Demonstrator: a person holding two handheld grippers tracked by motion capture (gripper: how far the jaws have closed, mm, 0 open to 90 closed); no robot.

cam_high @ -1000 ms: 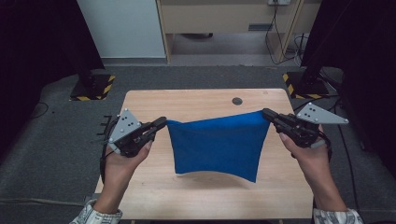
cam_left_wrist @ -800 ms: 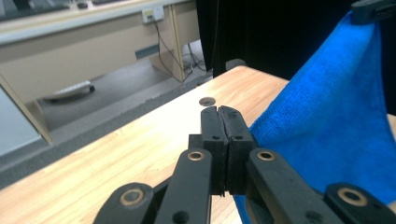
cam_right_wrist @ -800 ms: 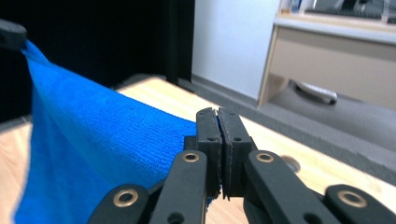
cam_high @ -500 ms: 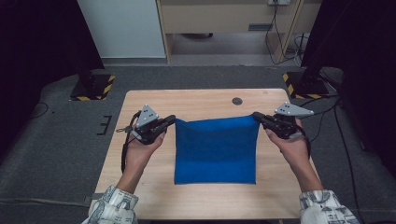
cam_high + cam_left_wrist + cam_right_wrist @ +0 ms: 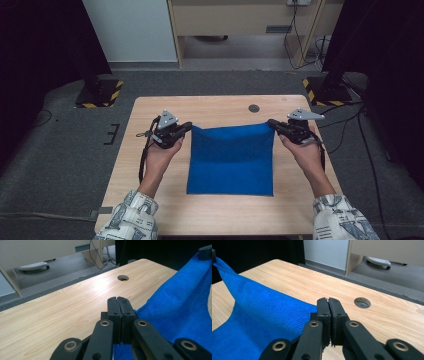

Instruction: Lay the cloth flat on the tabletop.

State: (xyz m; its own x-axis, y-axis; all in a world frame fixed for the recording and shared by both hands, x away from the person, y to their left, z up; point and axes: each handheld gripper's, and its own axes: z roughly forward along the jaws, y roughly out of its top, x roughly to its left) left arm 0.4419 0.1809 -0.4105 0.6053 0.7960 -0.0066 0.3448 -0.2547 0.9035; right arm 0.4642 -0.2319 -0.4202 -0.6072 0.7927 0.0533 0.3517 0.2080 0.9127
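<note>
1. My left gripper [image 5: 186, 128] and right gripper [image 5: 274, 124] each clamp a far corner of the blue terry cloth [image 5: 231, 160].
2. Its near part lies on the wooden table [image 5: 150, 200]; I judge lowering and release remain.

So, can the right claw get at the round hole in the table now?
Probably not yet: the right claw is shut on the blue cloth corner. The hole lies bare nearby, nothing between.

No text, label, brand, number or sign can be read anywhere.
</note>
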